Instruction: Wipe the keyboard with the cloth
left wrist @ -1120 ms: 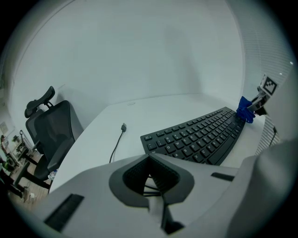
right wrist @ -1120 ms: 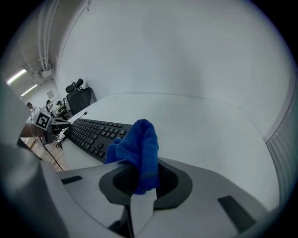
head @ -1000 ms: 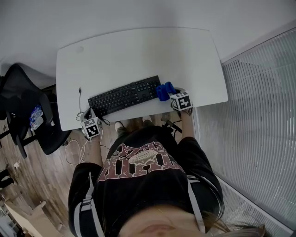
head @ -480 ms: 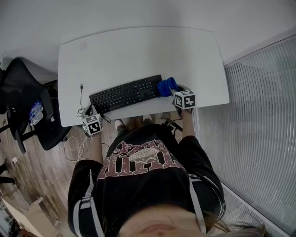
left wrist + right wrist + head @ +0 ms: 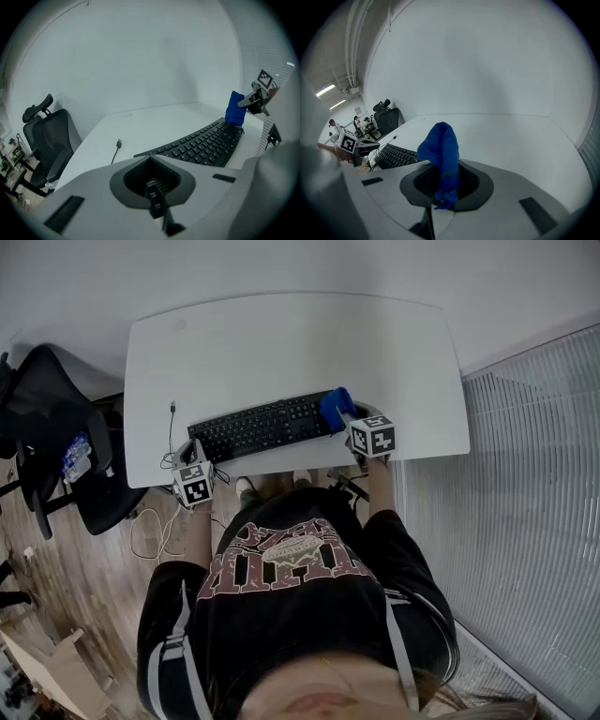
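Fingers of right gripper [image 5: 442,200]: closed, pinching a blue cloth [image 5: 442,154]. The cloth rises out of the grip in a rumpled fold.

Fingers of left gripper [image 5: 151,159]: closed together, nothing between them.

Head view: black keyboard [image 5: 267,426] lies slightly askew near the front edge of a white desk [image 5: 281,343]. The right gripper [image 5: 347,420] sits at the keyboard's right end. The cloth [image 5: 336,407] is over the last keys there.

Left gripper view: the cloth [image 5: 234,108] hangs down onto the far end of the keyboard [image 5: 206,143] and appears to touch the keys (contact not certain from this angle).

The left gripper [image 5: 192,465] is at the desk's front edge, just beside the keyboard's left end. Whether it touches the keyboard I cannot tell.

1 thin cable [image 5: 172,427] runs from the desk's front edge up the left side of the keyboard. It ends in a small plug lying loose on the desk, also seen in the left gripper view [image 5: 117,145].

Black chair [image 5: 56,456] stands off the desk's left side, on the wooden floor [image 5: 94,596].
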`<state>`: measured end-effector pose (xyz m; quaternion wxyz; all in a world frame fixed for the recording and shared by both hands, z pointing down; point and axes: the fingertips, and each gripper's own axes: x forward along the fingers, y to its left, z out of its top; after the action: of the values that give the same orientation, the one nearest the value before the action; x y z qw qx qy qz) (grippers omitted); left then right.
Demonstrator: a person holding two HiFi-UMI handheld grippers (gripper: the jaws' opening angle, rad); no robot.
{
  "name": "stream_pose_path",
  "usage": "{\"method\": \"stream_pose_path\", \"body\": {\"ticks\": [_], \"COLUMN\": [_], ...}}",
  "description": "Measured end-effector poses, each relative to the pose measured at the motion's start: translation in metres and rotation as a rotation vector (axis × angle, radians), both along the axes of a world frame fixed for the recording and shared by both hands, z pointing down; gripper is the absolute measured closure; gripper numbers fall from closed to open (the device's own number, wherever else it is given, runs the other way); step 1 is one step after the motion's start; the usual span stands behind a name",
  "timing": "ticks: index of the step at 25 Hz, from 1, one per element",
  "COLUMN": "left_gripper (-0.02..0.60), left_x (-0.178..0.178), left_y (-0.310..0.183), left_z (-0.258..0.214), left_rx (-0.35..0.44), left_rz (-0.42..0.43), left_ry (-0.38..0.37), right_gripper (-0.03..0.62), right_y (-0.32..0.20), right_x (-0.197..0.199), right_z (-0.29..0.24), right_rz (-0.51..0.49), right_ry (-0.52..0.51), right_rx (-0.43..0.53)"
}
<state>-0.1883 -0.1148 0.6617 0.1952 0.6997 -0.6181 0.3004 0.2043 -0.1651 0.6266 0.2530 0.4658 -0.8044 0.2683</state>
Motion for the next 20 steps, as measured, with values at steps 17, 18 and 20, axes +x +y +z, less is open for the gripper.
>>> {"method": "stream_pose_path", "body": {"ticks": [17, 18, 20], "left_gripper": [0.546, 0.546, 0.546], "left_x": [0.068, 0.072, 0.081], "left_y": [-0.021, -0.023, -0.025], "left_z": [-0.04, -0.043, -0.048], "left_rx": [0.083, 0.088, 0.099], "left_rz": [0.122, 0.129, 0.144], "left_ry": [0.114, 0.121, 0.134], "right_gripper": [0.53, 0.53, 0.53], "right_y": [-0.011, -0.011, -0.012], "right_x": [-0.099, -0.103, -0.112], "right_z": [-0.037, -0.04, -0.045], "right_rz": [-0.213, -0.221, -0.237], "right_ry": [-0.032, -0.036, -0.043], "right_rx": [0.072, 0.077, 0.088]}}
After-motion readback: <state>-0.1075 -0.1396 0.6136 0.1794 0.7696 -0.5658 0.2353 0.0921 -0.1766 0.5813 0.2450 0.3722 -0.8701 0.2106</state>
